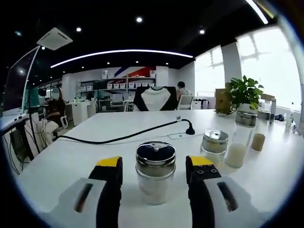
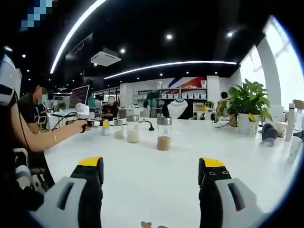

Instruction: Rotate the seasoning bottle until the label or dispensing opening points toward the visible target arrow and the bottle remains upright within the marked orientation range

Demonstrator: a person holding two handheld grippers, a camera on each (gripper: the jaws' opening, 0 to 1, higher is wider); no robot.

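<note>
A glass seasoning bottle [image 1: 155,173] with a shiny metal lid stands upright on the white table [image 1: 95,152]. It sits between the jaws of my left gripper [image 1: 154,161], which is open, with a gap on each side of the bottle. In the right gripper view, a person's outstretched hand holds the left gripper [image 2: 92,123] at the far left, by a small bottle [image 2: 105,128]. My right gripper [image 2: 151,166] is open over bare table, nothing between its yellow-tipped jaws.
A short metal-lidded jar [image 1: 214,141], a tall jar of white powder [image 1: 241,137] and a jar of brown powder [image 1: 259,138] stand to the right. A black cable [image 1: 142,133] crosses the table behind. A potted plant [image 2: 249,102] stands at the right.
</note>
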